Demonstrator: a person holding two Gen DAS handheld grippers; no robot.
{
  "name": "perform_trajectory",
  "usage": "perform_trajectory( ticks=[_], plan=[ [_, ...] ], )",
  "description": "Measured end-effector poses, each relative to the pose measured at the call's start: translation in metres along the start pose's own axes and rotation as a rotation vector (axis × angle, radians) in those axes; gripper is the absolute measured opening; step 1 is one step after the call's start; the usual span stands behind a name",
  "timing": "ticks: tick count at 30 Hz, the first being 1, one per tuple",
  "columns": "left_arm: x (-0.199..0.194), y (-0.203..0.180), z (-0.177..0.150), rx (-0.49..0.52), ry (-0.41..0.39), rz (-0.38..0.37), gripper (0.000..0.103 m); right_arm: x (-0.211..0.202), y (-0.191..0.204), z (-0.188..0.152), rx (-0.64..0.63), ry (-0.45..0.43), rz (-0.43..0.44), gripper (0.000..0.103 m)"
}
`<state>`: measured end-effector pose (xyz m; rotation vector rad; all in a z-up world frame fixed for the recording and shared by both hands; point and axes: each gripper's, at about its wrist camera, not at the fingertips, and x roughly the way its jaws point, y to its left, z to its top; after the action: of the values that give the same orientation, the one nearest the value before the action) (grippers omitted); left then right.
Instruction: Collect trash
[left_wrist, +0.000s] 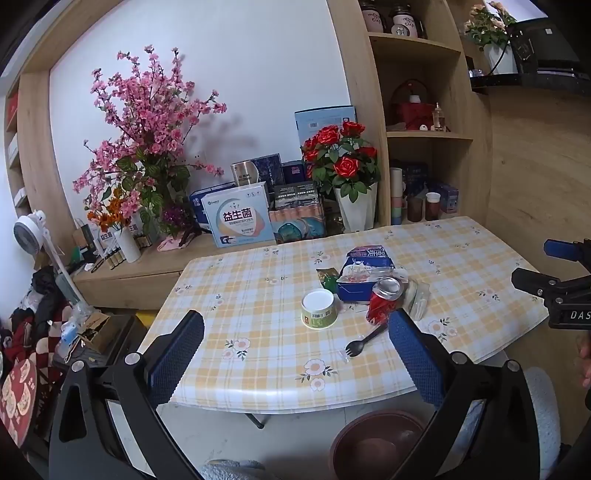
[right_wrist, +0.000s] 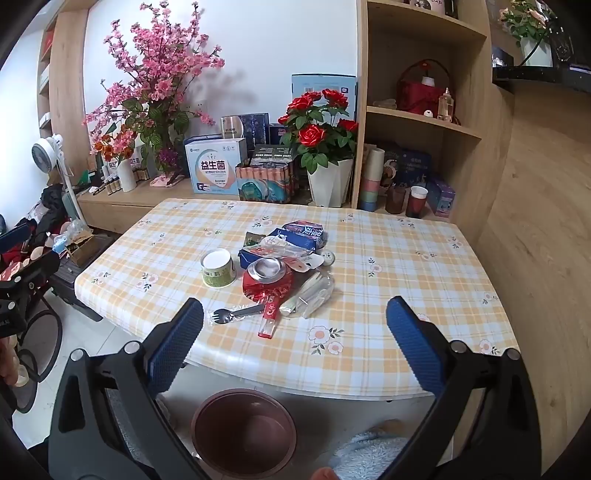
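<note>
Both your grippers hang off the near edge of the desk (right_wrist: 369, 258) with its yellow-checked floral cloth, jaws spread wide apart and holding nothing: the left gripper (left_wrist: 295, 354) and the right gripper (right_wrist: 295, 339).

The trash sits in one cluster near the desk's middle, ahead of both. The crushed red drink can (right_wrist: 267, 277) lies almost dead ahead of your right gripper, its silver top facing you and its long axis running away toward the shelves. The black plastic spork in clear wrap (right_wrist: 231, 314) lies nearest the edge, long axis across your view, head pointing left.

Your right gripper looks the closer to the can. The brown round bin (right_wrist: 245, 430) waits on the floor directly below it.
</note>
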<state>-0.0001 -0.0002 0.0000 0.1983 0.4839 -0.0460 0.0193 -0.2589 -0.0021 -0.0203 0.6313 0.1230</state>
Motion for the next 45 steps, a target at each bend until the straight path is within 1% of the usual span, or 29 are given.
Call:
perform_trajectory(
  ticks=[15, 19, 25, 45],
  plan=[
    [0.000, 0.000, 0.000, 0.000, 0.006, 0.004, 0.098, -0.001, 0.000, -0.001, -0.002, -0.001, -0.001, 0.097],
    [0.001, 0.001, -0.009, -0.001, 0.006, 0.003, 0.098, -0.001, 0.000, -0.001, -0.003, 0.000, -0.001, 0.097],
    [0.002, 0.002, -0.011, -0.003, 0.009, 0.001, 0.098, -0.001, 0.000, -0.001, -0.003, 0.002, -0.001, 0.097],
    [0.003, 0.001, -0.010, -0.007, 0.016, 0.004, 0.098, 0.001, 0.001, -0.003, -0.005, 0.004, 0.000, 0.097]
  ],
)
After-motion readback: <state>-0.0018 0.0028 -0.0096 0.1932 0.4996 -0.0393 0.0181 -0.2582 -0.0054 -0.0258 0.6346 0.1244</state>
